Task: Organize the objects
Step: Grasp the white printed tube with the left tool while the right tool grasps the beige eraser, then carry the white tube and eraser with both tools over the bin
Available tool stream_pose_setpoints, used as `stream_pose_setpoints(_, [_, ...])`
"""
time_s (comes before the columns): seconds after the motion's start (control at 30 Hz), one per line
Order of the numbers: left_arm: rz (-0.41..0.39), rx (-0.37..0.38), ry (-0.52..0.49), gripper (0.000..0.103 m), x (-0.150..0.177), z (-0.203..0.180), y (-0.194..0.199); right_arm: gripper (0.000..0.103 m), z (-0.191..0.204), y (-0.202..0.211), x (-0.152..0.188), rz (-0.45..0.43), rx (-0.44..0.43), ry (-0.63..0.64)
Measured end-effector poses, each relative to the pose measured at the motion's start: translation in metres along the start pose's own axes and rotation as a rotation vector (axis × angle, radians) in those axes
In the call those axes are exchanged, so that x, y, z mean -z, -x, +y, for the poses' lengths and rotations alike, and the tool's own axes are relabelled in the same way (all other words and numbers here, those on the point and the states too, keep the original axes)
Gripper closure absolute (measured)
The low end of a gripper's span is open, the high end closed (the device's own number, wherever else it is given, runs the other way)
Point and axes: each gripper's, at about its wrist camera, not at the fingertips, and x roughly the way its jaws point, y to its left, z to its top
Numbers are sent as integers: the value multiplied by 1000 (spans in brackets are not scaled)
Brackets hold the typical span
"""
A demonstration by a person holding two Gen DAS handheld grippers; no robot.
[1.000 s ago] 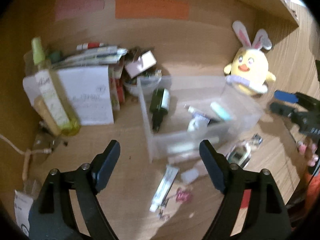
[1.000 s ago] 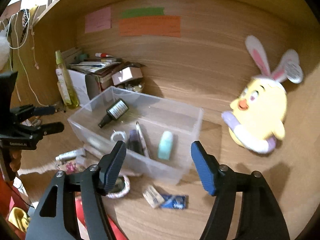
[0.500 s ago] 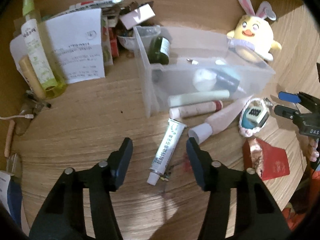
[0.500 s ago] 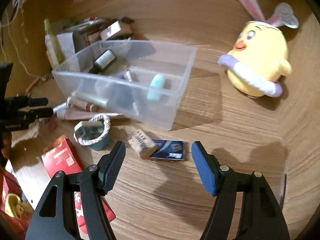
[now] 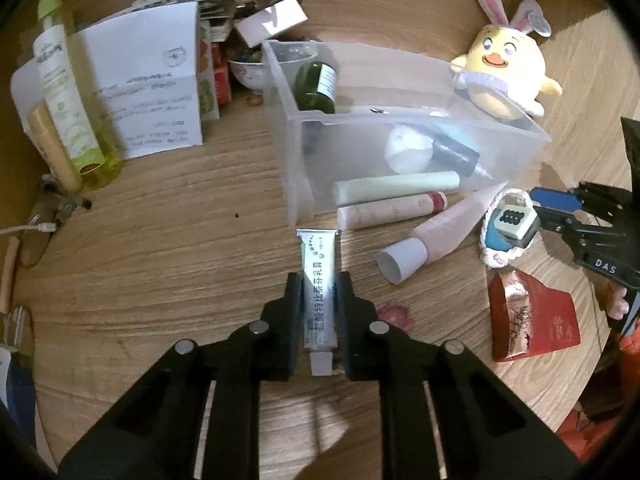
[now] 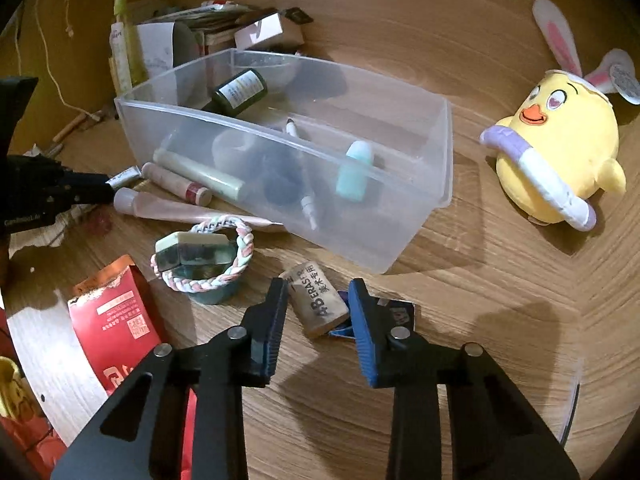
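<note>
White and thin, the cream tube (image 5: 319,288) lies flat on the wooden table (image 5: 168,272), just in front of the clear bin (image 5: 400,148), and it is pinched at its cap end by the left gripper (image 5: 319,292), whose jaws are pressed onto its sides. The eraser (image 6: 316,300) is seen between the blue pads of the right gripper (image 6: 318,312), whose jaws are closing; a small gap is seen on the left side, so it is not yet squeezed. The eraser lies partly on a blue packet (image 6: 394,314), and the packet could be nipped too and dragged along. The soft tube could be squashed if it is pressed too hard, or it could tip and slip out, since only one end is held. Near the bin's front wall a pink tube (image 5: 440,232), a thin stick (image 5: 392,210) and a little rope basket (image 6: 204,264) are crowded together, and a red packet (image 6: 116,328) lies close by. The bin wall must be cleared first. The yellow chick toy (image 6: 556,160) is well apart.
</note>
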Motion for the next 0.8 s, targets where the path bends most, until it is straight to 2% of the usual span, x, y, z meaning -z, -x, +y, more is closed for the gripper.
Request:
stream_pose_setpoints(0.03, [-10,-7,5,87,1,1,3,93,-2,2,1,-3,-9,-10])
stream_pose_setpoints(0.17, [-43,-17,25,87,5,5,13,93,-7,13,5,-28,-31,-49])
stream_pose_setpoints(0.33, [-101,-21,49,87,4,5,31,92,-3,17,7,-17,-22,-36])
stream_pose_setpoints(0.37, [-117,-18,55,87,2,5,35,92,-2,15,6,-8,-27,-33])
stream_pose_setpoints(0.43, [-154,-14,65,87,-1,5,46,78,0,11,4,2,-37,-30])
stream_pose_setpoints(0.5, [-183,-10,75,87,-5,3,52,71,1,5,2,3,-26,-24])
stream_pose_setpoints(0.63, [-236,20,99,87,-15,6,63,71,3,-11,-1,26,-24,-8])
stream_pose_setpoints(0.8, [-256,50,110,87,-27,5,65,71,11,-14,-4,29,-14,43])
